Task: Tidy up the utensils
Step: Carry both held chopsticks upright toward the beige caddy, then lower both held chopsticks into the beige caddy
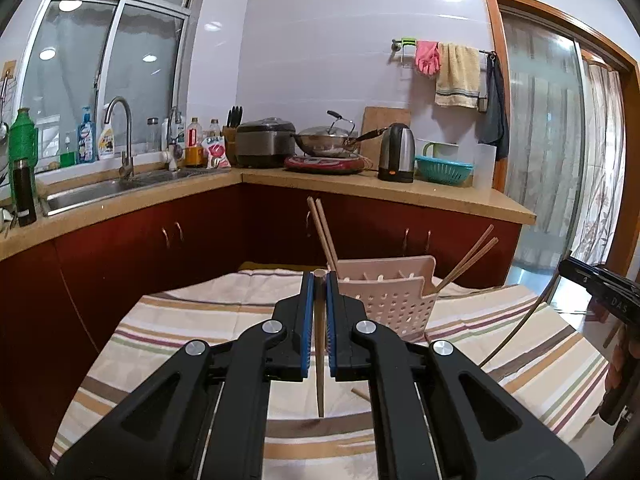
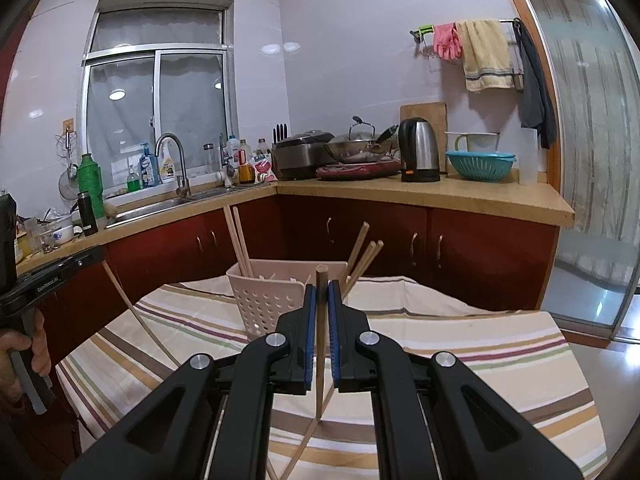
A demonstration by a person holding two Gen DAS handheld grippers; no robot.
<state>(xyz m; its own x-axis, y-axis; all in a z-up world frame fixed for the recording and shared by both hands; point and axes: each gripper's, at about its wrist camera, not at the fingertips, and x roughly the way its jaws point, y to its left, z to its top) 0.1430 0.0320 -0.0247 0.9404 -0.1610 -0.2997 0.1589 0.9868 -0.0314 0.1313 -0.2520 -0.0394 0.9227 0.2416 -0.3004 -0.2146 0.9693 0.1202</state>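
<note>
We are inspecting a bench covered by a striped cloth (image 1: 208,320), with bands of tan, brown, purple and green on cream, lying fairly flat and hanging over the near edges. A pale pink perforated holder (image 1: 394,300) is standing on the cloth toward the far side; chopsticks are leaning out of it, one pair (image 1: 322,232) toward the left and others (image 1: 468,260) toward the right. Loose chopsticks (image 2: 308,444) are lying on the cloth below the right tool.

The left tool (image 1: 320,280) is clamping its blue pads together on a single chopstick (image 1: 320,360), which is hanging roughly upright with its lower tip above the cloth. The right tool (image 2: 321,292) is likewise closing tightly on one chopstick (image 2: 320,380), its top end sticking up above the pads, just in front of the holder. A hand (image 2: 24,352) is gripping the left tool's handle at the picture's edge.

Behind the bench, an L-shaped counter (image 2: 440,196) with dark red cabinet doors is running along white tiled walls. We are noting a steel sink (image 1: 120,190) with a curved tap under a sliding window, bottles beside it, a rice cooker (image 1: 264,142), a lidded wok (image 1: 326,140) on a red hob, a steel kettle (image 2: 418,154) and a teal colander (image 2: 480,164). A pink glove and towels are hanging from a wall rail (image 2: 472,40). A glazed sliding door is standing at the right.
</note>
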